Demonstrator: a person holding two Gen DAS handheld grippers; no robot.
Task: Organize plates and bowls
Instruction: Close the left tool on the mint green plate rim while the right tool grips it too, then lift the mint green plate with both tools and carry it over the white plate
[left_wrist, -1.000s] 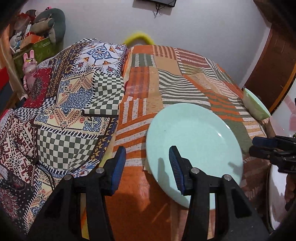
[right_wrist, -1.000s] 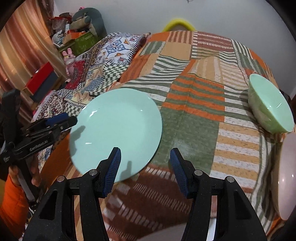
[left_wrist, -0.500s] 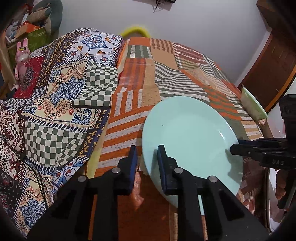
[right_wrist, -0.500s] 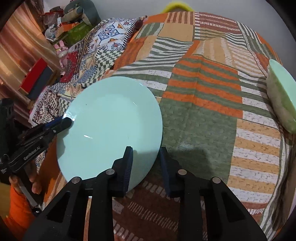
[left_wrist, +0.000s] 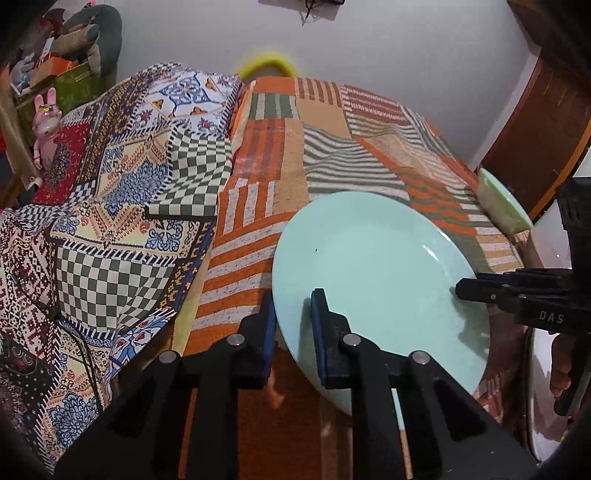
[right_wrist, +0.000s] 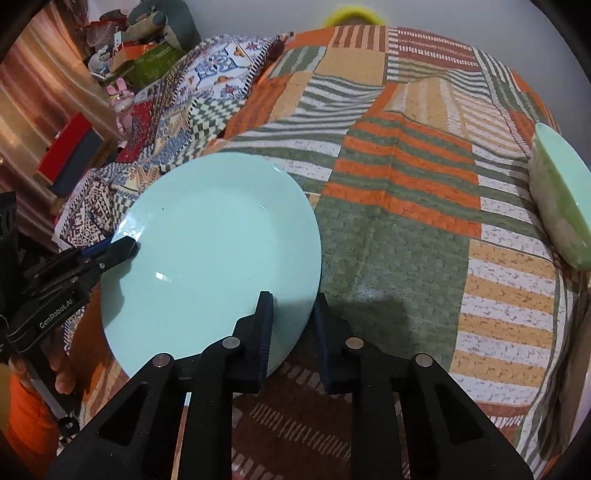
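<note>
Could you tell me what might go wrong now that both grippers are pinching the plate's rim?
The left gripper and right gripper each hold only a thin edge of the smooth plate, so it could slip or tilt as it is lifted. Uneven lifting might twist it out of one grip. The green bowl sits near the bed's edge and could be knocked off.

Striped patchwork bedspread (right_wrist: 406, 221), checkered quilt (left_wrist: 122, 221), pink bunny figurine (left_wrist: 44, 122), yellow ring (left_wrist: 267, 64).

From my left camera the white dish (left_wrist: 543, 387) at the bedspread's right edge is cut off by the frame. The plate's (left_wrist: 376, 266) near rim hides behind my left gripper (left_wrist: 293, 325). The bowl's (right_wrist: 561, 195) inside faces away.
</note>
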